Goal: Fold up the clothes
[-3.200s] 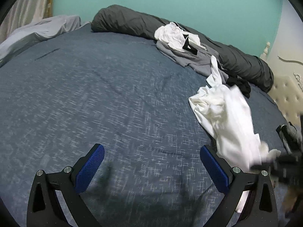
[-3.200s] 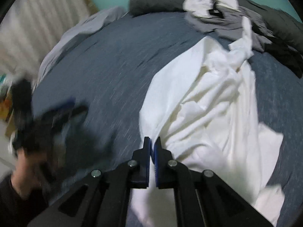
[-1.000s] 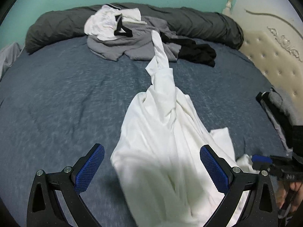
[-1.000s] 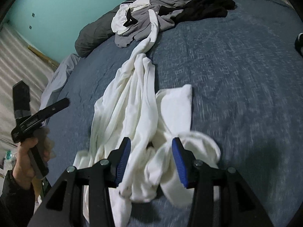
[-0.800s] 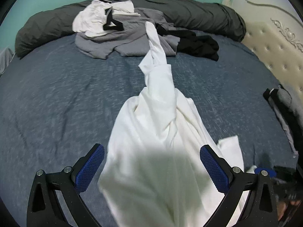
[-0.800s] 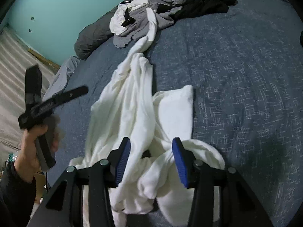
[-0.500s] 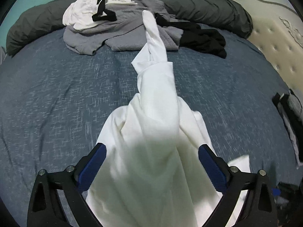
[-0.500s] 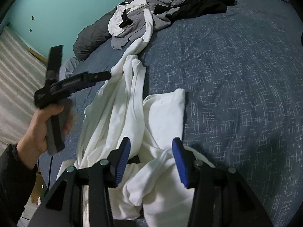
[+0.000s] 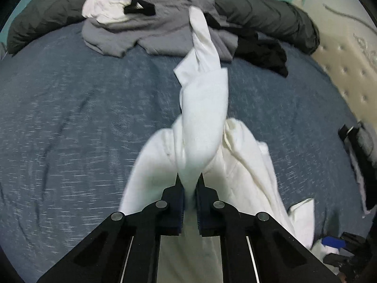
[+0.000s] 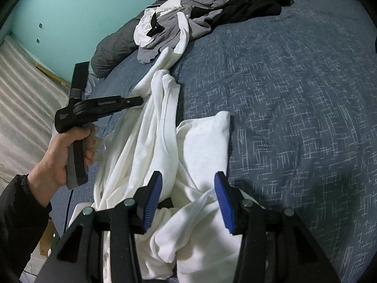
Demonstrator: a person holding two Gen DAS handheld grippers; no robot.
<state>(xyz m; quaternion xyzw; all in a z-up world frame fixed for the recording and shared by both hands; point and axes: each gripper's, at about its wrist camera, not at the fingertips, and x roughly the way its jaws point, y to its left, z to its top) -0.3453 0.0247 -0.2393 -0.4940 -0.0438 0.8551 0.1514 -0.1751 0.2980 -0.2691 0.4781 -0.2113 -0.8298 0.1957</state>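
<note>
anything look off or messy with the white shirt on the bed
Yes. The white long-sleeved shirt lies bunched and twisted on the blue bedspread, one sleeve trailing onto the pile of grey, white and black clothes. The left gripper pinches a fold.

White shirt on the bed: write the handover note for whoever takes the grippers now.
Left gripper: shut on a bunched fold of the white shirt.
Right gripper: open, fingers either side of the shirt's near end, not gripping.
Shirt lies crumpled and twisted on the blue bed cover, far end reaching the clothes pile.
Done: nothing folded.
Left: spread the shirt flat, fold it, then the pile.
</note>
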